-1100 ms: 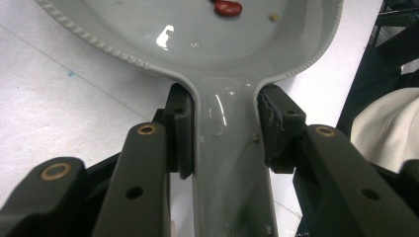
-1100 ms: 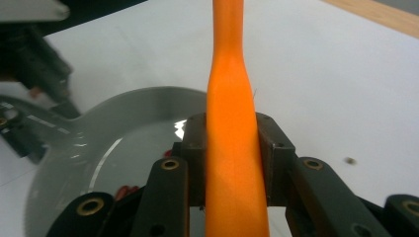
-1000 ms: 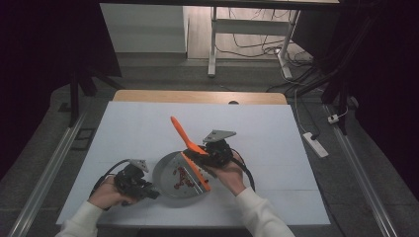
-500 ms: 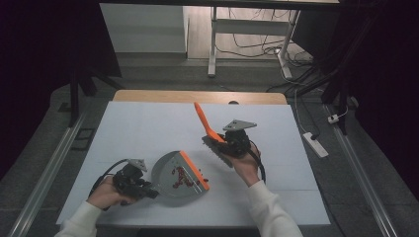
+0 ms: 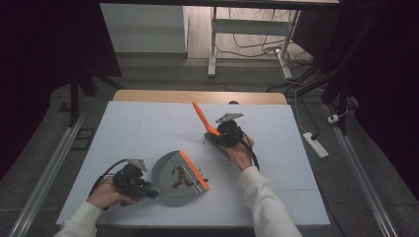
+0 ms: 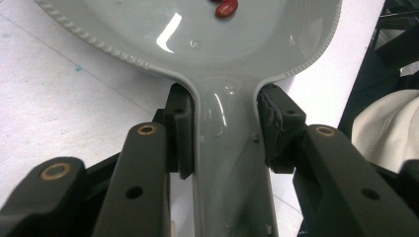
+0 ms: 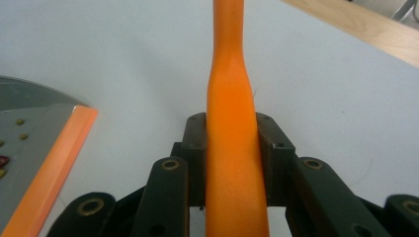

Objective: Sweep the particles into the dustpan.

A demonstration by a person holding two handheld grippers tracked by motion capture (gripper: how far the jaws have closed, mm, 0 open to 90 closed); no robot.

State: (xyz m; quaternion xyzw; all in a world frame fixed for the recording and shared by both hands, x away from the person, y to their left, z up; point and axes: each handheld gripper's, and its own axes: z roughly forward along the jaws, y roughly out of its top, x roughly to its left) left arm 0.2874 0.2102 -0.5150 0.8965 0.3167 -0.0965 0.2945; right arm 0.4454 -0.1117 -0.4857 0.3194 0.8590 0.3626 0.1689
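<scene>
A grey dustpan with an orange front lip lies at the table's near left and holds several red beans. My left gripper is shut on its grey handle, pads pressing both sides, with a red bean in the pan ahead. To the right and farther back, my right gripper is shut on an orange brush handle, which points up and away. In the right gripper view that orange handle runs between the jaws, and the dustpan's orange lip lies at the left.
The white table cover stretches to a wooden strip at the far edge. A few small specks lie near the right hand. A power strip lies on the floor at the right.
The right gripper has carried the orange handle off the dustpan, to the right and toward the far side. The left gripper and dustpan have stayed put.
</scene>
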